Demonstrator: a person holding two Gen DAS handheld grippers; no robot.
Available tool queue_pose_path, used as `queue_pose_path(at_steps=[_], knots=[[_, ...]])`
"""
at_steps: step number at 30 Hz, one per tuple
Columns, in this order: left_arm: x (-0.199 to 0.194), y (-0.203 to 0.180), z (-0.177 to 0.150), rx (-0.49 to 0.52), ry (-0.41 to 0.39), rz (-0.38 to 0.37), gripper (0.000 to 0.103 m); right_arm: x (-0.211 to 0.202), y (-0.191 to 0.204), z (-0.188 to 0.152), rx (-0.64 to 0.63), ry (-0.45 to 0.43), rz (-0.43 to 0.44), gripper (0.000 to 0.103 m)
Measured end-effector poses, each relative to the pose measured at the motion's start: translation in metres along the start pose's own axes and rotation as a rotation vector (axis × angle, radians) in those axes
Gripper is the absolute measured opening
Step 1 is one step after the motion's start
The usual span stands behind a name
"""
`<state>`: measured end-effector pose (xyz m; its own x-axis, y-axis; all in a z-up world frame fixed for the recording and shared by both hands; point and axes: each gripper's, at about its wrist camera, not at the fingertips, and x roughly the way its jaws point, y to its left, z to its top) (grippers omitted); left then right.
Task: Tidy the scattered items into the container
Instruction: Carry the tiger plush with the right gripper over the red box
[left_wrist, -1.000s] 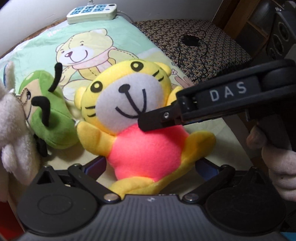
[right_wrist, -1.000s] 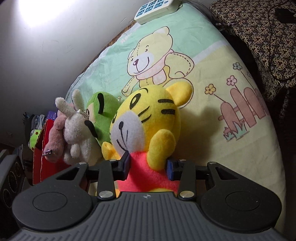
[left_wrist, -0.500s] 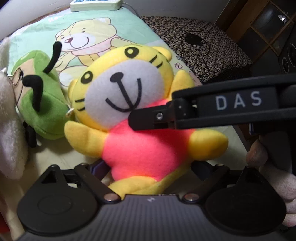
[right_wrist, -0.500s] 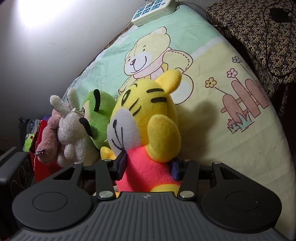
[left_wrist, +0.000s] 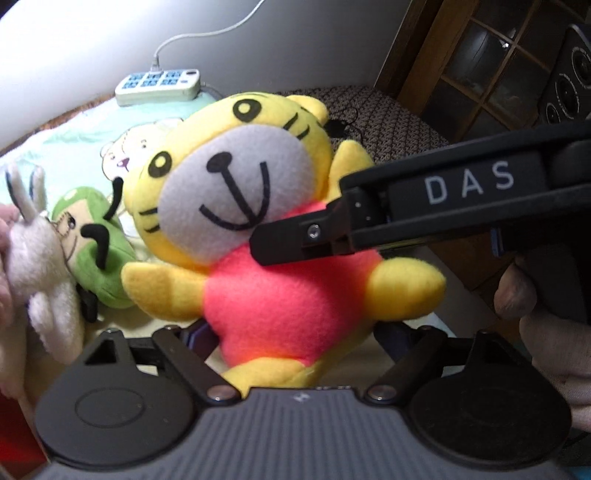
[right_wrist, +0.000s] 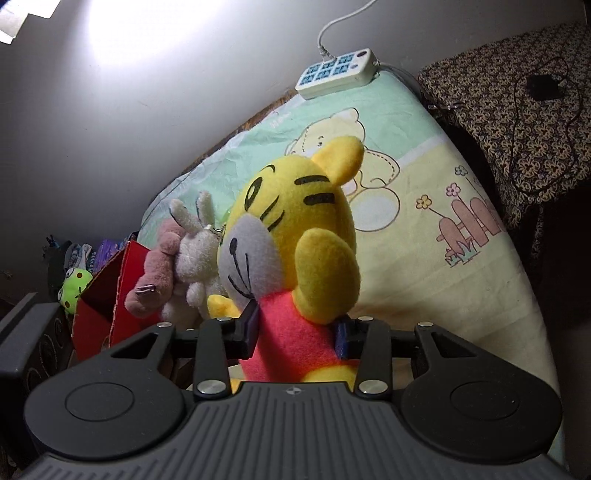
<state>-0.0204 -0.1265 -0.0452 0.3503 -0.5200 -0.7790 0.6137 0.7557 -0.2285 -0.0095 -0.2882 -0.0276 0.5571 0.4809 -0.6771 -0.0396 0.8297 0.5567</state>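
Right gripper (right_wrist: 295, 332) is pinching the tiger plush (right_wrist: 295, 258) across its pink torso, both pads pressing into the fabric just below the raised yellow arm. The toy is hanging in that grip, apparently clear of the bedsheet (right_wrist: 424, 266), though its underside is hidden by the gripper body.

Left gripper (left_wrist: 295, 334) is sitting spread wide, its fingers standing either side of the tiger's lower body and apparently not touching it. It is holding nothing.

Step in hand, as I judge it: the carry, with the pick-up done. The red box (right_wrist: 99, 306), standing open at the near left edge of the bed, looks to be the container. The next move is calling for a swing left and down over that opening, clearing the pink plush (right_wrist: 159, 269) and white rabbit plush (right_wrist: 195, 254) lying between, then a release.

Further left on the sheet, a green plush (left_wrist: 92, 251) is waiting beside the rabbit. A small frog toy (right_wrist: 72, 284) is sitting beyond the box.

Writing: "DAS" is showing in pale capitals on the right gripper's side in the left wrist view. A white power strip (right_wrist: 338, 72) is lying at the far edge of the bed; no lettering on it is legible.
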Motion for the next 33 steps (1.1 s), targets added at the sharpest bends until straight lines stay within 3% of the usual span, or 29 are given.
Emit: queue_pose_path(at_steps=[7,14,24,33], knots=[[-0.075,0.031,-0.012,0.013,-0.137,0.078,0.087,-0.002,0.071,-0.001,-0.103,-0.091,0.063,0.042],[-0.145,0.094,-0.041,-0.036,-0.217,0.180,0.087,0.032,0.152,-0.005,-0.192,-0.106,0.163,0.042],[-0.207,0.186,-0.098,-0.127,-0.237,0.332,0.087,0.089,0.238,-0.021,-0.236,-0.058,0.288,0.042],[-0.216,0.238,-0.131,-0.217,-0.185,0.470,0.087,0.149,0.294,-0.044,-0.216,0.038,0.400,0.043]])
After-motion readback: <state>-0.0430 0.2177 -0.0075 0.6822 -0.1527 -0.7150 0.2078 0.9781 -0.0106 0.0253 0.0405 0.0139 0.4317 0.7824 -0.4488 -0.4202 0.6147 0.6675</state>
